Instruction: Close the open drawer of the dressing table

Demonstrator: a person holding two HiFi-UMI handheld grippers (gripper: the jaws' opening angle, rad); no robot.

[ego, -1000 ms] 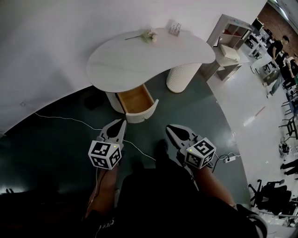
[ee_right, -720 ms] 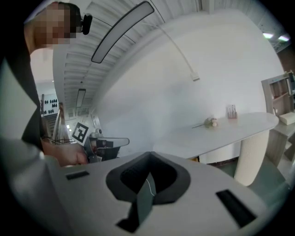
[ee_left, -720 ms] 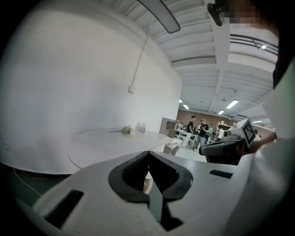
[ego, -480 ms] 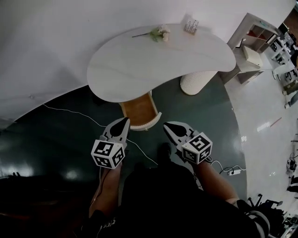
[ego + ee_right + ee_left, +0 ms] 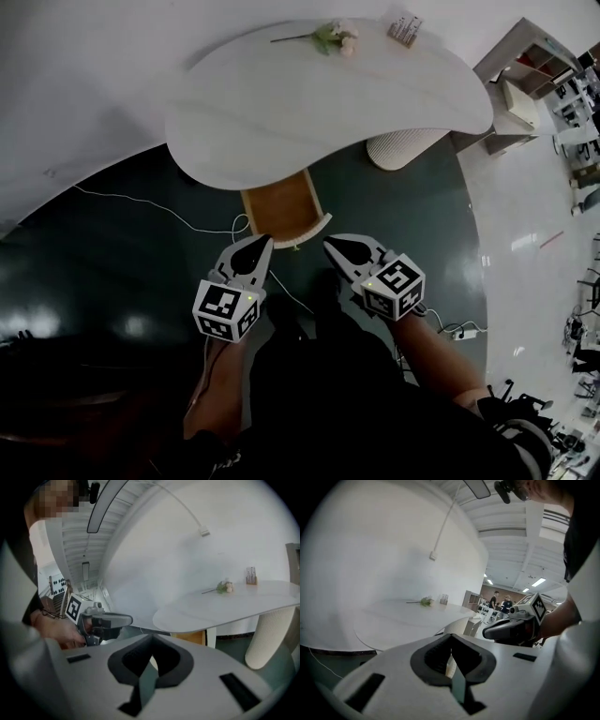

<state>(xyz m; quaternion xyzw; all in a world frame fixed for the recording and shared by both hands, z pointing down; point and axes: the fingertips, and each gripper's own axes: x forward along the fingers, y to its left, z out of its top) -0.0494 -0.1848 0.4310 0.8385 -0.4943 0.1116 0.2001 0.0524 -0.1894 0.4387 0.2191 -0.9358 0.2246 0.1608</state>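
The white dressing table [image 5: 319,94] has a curved top; its drawer [image 5: 281,208] stands pulled out below the front edge, wooden inside with a white rounded front [image 5: 312,229]. My left gripper [image 5: 264,242] is shut and empty, its tip just short of the drawer front's left end. Shut and empty too, my right gripper [image 5: 330,246] sits just right of the drawer front. In the left gripper view the table top [image 5: 408,616] lies ahead beyond the left gripper [image 5: 451,638]. The right gripper view shows the drawer's wooden side [image 5: 192,637] under the top past the right gripper [image 5: 152,641].
A ribbed white pedestal [image 5: 403,145] holds up the table's right end. A flower [image 5: 333,36] and a small holder [image 5: 405,28] lie on the top. A white cable [image 5: 159,208] runs over the dark floor to the left. A shelf unit [image 5: 530,56] stands at the right.
Both grippers have come forward and down toward the drawer front; the table and drawer now sit closer under the head view.
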